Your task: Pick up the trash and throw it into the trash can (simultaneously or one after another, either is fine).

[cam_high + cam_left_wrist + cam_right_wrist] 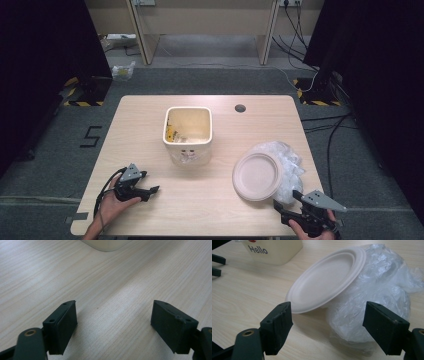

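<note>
Even overhead light leaves the pale wood-grain tabletop (pixel 200 200) bright with soft short shadows, while black curtains at nine and three o'clock stay dim, and both gripper views blur softly toward twelve o'clock.

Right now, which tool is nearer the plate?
Right. The right tool sits just below the plate, jaws open toward it; the left tool rests far across the table.
</note>
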Demonstrator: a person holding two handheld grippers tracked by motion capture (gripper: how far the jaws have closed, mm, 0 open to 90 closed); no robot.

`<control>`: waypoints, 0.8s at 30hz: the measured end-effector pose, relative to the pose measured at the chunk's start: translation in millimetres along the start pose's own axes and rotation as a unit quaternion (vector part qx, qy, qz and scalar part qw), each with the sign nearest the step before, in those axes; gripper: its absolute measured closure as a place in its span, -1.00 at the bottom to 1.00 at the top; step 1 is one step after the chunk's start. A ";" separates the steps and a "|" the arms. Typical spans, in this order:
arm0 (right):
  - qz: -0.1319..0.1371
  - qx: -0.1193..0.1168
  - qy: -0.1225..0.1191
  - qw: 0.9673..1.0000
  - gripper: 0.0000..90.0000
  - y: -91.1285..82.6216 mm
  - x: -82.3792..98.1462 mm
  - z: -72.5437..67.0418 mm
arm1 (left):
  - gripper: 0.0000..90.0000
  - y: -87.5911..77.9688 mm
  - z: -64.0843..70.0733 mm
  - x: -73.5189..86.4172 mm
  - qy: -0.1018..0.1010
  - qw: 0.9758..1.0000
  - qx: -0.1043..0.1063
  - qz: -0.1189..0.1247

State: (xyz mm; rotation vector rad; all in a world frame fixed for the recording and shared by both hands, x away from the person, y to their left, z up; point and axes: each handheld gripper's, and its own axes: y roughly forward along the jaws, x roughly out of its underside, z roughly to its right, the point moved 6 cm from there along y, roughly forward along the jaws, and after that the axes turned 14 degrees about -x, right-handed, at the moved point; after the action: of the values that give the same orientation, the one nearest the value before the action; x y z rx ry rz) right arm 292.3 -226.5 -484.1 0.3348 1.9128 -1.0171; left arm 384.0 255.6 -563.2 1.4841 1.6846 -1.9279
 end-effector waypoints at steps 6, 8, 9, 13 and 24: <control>0.007 0.000 -0.004 1.000 -0.48 -1.6 -3.8 -0.2 | -0.56 0.1 0.2 -0.1 -0.002 1.000 0.000 0.001; 0.008 -0.002 -0.003 1.000 -0.48 -0.5 -6.9 1.1 | -0.56 0.1 0.2 -0.1 -0.002 1.000 0.001 0.001; 0.008 -0.002 -0.003 1.000 -0.48 -0.5 -6.9 1.1 | -0.56 0.1 0.2 -0.1 -0.002 1.000 0.001 0.001; 0.003 -0.008 -0.013 1.000 -0.40 6.4 -20.6 3.6 | -0.56 0.1 0.2 -0.1 -0.002 1.000 0.001 0.001; -0.006 -0.016 -0.031 0.999 -0.05 19.9 -50.5 16.6 | -0.56 0.3 0.1 -0.3 -0.002 1.000 0.002 -0.001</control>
State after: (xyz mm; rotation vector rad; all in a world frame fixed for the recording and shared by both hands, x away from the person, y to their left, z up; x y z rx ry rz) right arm 341.5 -218.4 -456.9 0.2714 1.8759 -0.9918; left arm 384.4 255.3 -563.2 1.4809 1.6815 -1.9347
